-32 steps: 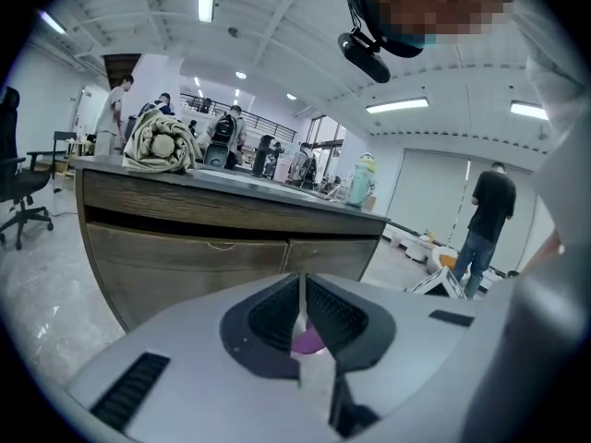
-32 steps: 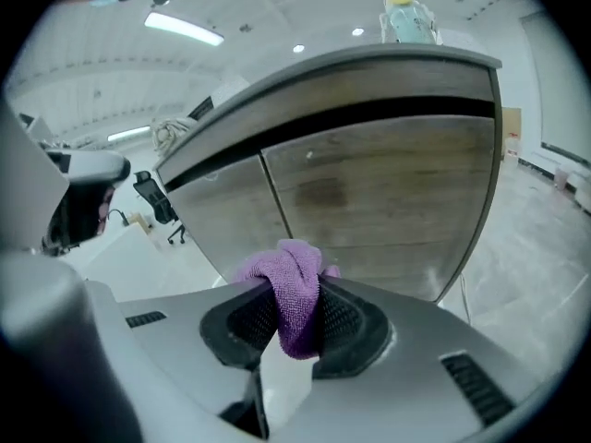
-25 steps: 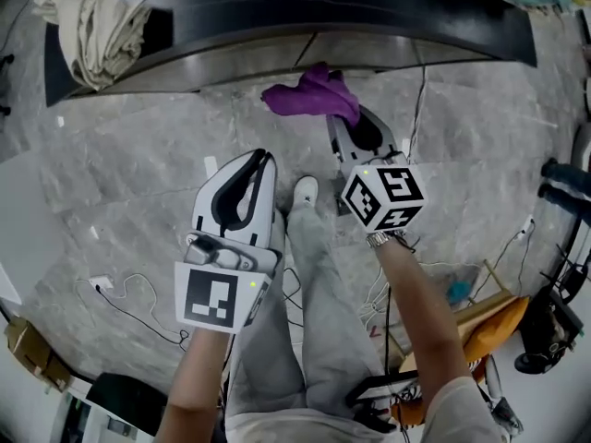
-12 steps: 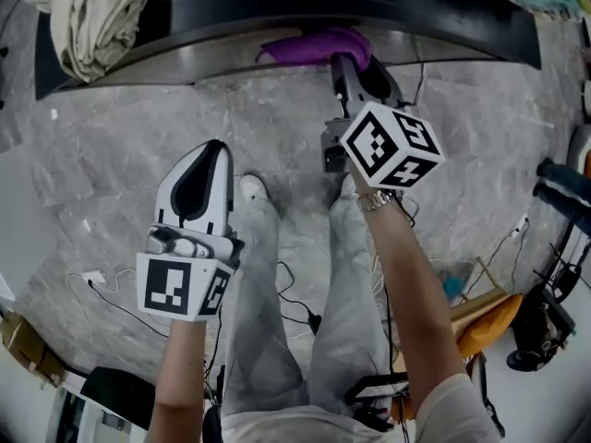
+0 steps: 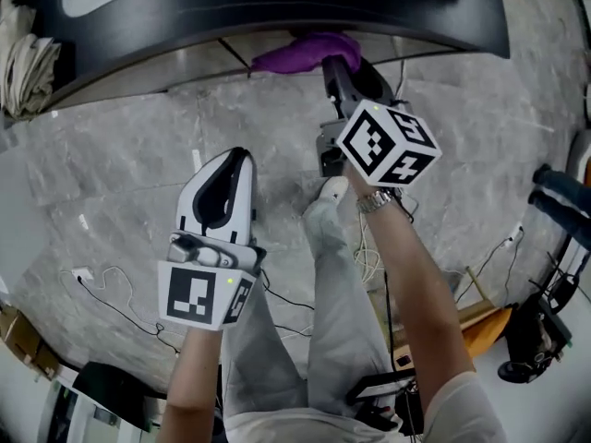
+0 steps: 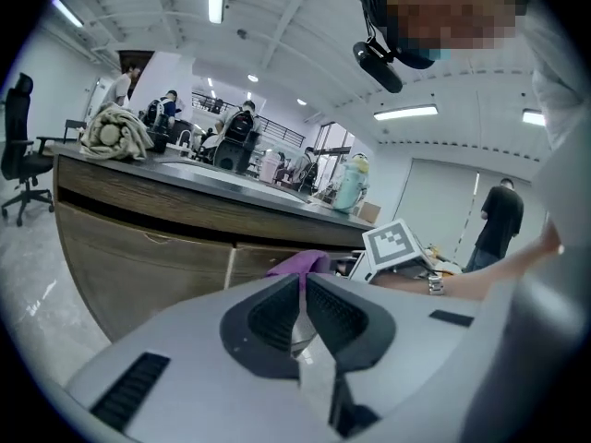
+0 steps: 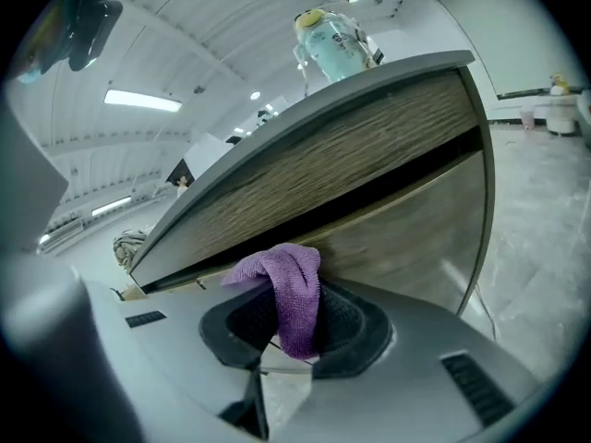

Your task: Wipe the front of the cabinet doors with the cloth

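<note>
While the right gripper [image 5: 338,70] points toward twelve o'clock, its fingers clench a purple cloth [image 7: 294,295], bunched over their tips right at the wooden cabinet door [image 7: 397,201] beneath the dark table [image 5: 277,12]; contact is unclear. At eight o'clock from it, the left gripper [image 5: 238,155] hangs with fingers clenched on nothing. Soft, light and floppy, the cloth probably wipes best held by a thick fold, leaving a loose pad facing the door
</note>
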Available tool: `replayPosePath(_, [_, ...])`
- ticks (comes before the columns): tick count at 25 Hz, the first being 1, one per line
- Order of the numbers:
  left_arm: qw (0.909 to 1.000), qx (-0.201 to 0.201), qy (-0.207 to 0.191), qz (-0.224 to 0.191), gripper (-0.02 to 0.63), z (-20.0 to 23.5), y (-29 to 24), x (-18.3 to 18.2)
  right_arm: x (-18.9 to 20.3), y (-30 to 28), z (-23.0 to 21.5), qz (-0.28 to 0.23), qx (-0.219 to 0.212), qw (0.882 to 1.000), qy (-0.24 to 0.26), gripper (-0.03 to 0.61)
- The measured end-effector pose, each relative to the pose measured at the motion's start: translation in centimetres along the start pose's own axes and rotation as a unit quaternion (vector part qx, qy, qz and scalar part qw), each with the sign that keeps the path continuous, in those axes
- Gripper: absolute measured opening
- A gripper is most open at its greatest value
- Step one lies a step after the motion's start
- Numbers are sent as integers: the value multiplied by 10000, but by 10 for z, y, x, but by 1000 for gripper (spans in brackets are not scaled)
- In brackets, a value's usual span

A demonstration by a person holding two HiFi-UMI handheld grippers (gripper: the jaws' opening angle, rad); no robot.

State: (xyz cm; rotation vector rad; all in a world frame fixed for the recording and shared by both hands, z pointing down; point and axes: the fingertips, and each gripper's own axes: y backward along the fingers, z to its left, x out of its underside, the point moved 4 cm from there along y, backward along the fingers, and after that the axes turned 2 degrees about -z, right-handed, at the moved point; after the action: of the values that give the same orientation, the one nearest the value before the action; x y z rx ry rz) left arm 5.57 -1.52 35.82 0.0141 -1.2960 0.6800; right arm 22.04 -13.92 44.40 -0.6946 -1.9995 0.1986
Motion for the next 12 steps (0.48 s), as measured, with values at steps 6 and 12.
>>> replayPosePath(6, [9995,267,105,-102,27,-92,-47,4,-44,37,-81,108,95,9994,303,83])
replayPosePath(12, [9991,388,-56,-143,28,-119,-77,-5,-68,57,-151,42,516,9978,423,83])
